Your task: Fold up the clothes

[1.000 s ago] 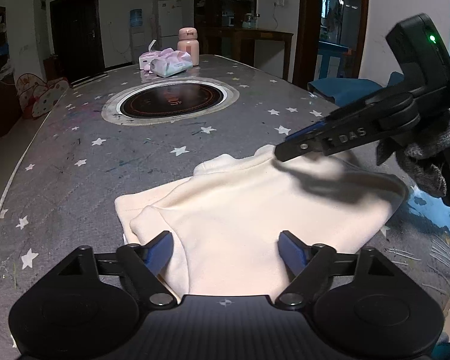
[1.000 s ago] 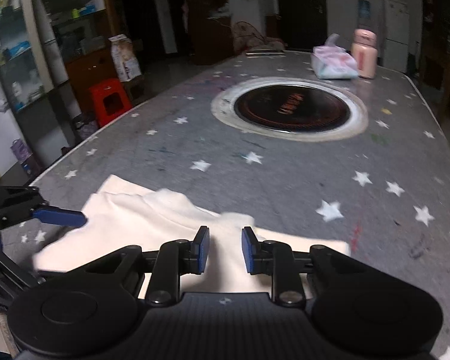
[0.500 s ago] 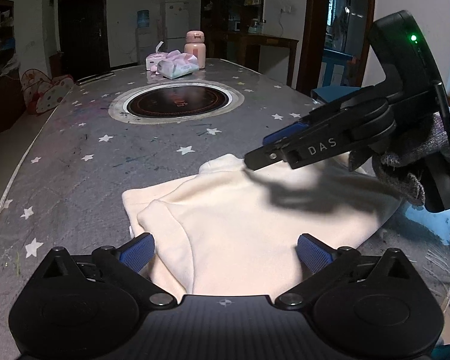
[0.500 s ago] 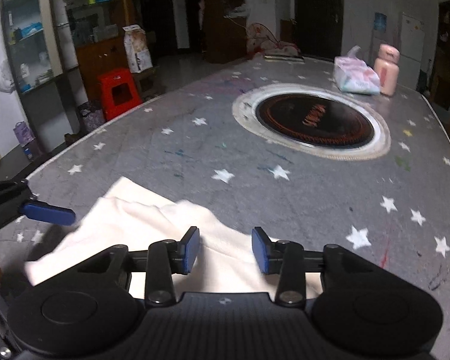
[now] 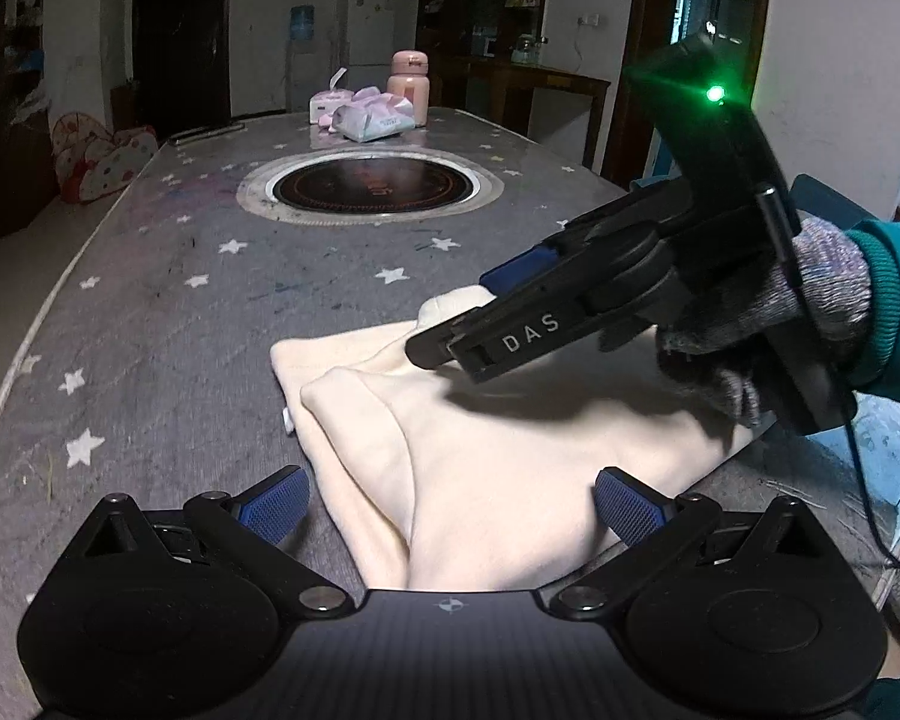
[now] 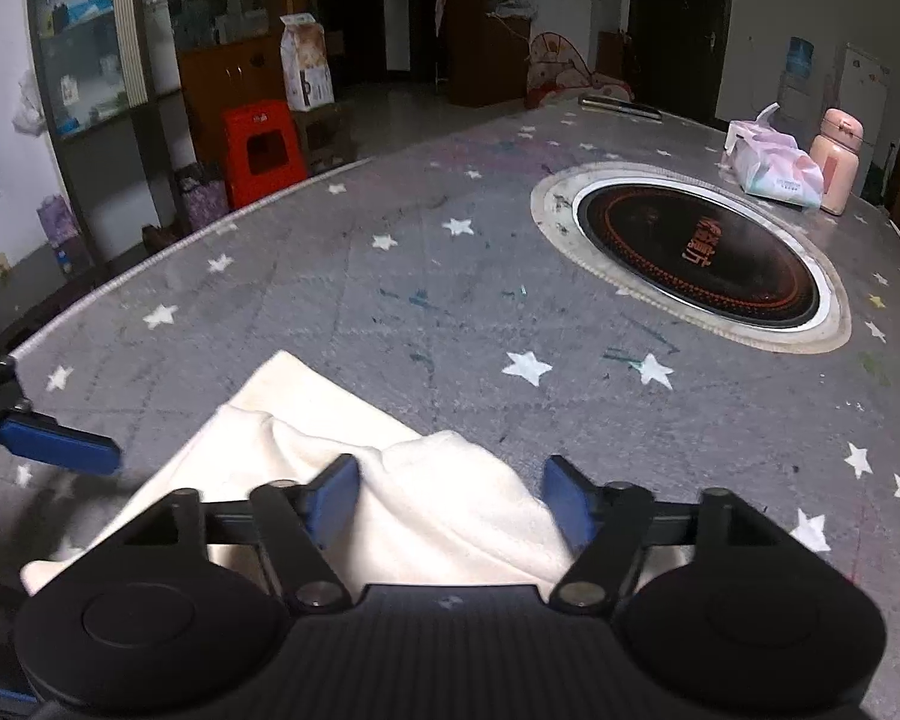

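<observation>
A cream garment (image 5: 510, 468) lies folded on the grey star-patterned table (image 5: 168, 324), near its front edge. My left gripper (image 5: 450, 507) hovers over the garment's near side, jaws wide open and holding nothing. My right gripper (image 5: 462, 312), held in a gloved hand (image 5: 768, 312), reaches in from the right above the garment's far edge. In the right wrist view the right gripper (image 6: 450, 498) is open over a raised fold of the garment (image 6: 330, 420), with nothing pinched. One blue fingertip (image 6: 60, 447) of the left gripper shows at the left.
A round black cooktop (image 5: 369, 186) is set into the middle of the table. Behind it stand a tissue pack (image 5: 372, 117) and a pink bottle (image 5: 408, 81). The table edge curves along the left (image 5: 6, 372). A red stool (image 6: 261, 147) stands on the floor beyond.
The right gripper's jaws went from almost shut to open, releasing the cloth. The left gripper's jaws spread wider. The right gripper slid left across the garment.
</observation>
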Demonstrator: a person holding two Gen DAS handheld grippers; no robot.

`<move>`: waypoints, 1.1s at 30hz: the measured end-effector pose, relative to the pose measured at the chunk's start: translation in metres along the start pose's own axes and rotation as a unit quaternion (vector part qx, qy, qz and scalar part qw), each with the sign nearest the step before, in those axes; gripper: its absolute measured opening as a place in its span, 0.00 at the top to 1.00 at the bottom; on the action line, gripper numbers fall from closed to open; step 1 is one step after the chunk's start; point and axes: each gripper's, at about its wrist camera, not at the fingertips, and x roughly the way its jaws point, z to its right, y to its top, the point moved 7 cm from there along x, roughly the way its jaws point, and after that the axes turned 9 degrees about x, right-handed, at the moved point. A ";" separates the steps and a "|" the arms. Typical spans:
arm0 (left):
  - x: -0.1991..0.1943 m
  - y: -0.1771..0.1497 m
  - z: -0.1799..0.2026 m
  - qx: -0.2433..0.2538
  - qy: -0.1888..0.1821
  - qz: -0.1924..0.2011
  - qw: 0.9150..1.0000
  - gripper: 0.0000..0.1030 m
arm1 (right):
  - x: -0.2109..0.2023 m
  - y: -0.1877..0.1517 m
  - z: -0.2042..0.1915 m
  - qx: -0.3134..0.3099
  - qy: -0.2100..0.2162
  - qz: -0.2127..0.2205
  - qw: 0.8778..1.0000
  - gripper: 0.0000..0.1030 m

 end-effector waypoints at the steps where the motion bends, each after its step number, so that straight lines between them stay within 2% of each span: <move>1: 0.000 0.000 -0.001 -0.003 -0.001 0.000 1.000 0.00 | 0.001 0.000 0.001 0.004 -0.002 0.001 1.000 0.21; 5: -0.003 -0.002 -0.002 -0.005 0.000 0.000 1.000 0.00 | -0.001 0.001 0.006 0.018 -0.003 0.005 1.000 0.14; 8: -0.006 -0.003 -0.004 -0.007 0.006 -0.001 1.000 0.00 | -0.010 0.004 0.009 0.027 -0.009 0.021 0.999 0.05; 11: -0.008 -0.003 -0.006 -0.014 0.014 -0.005 1.000 0.00 | -0.026 0.009 0.012 0.037 -0.011 0.048 0.998 0.00; 16: -0.009 -0.006 -0.010 -0.035 0.021 -0.011 0.999 0.00 | -0.052 0.014 0.015 0.048 -0.017 0.075 0.996 0.00; 20: -0.014 -0.009 -0.018 -0.047 0.034 -0.013 0.998 0.00 | -0.065 0.010 0.013 0.034 -0.025 0.083 0.996 0.00; 24: -0.024 -0.014 -0.032 -0.057 0.061 -0.012 0.996 0.00 | -0.066 -0.003 0.004 0.026 -0.001 0.066 0.997 0.00; 29: -0.036 -0.022 -0.055 -0.081 0.102 -0.015 0.991 0.00 | -0.059 -0.020 -0.023 -0.014 0.009 0.046 0.999 0.00; 33: -0.038 -0.026 -0.062 -0.098 0.108 -0.017 0.989 0.00 | -0.053 -0.028 -0.041 -0.027 0.020 0.038 0.999 0.00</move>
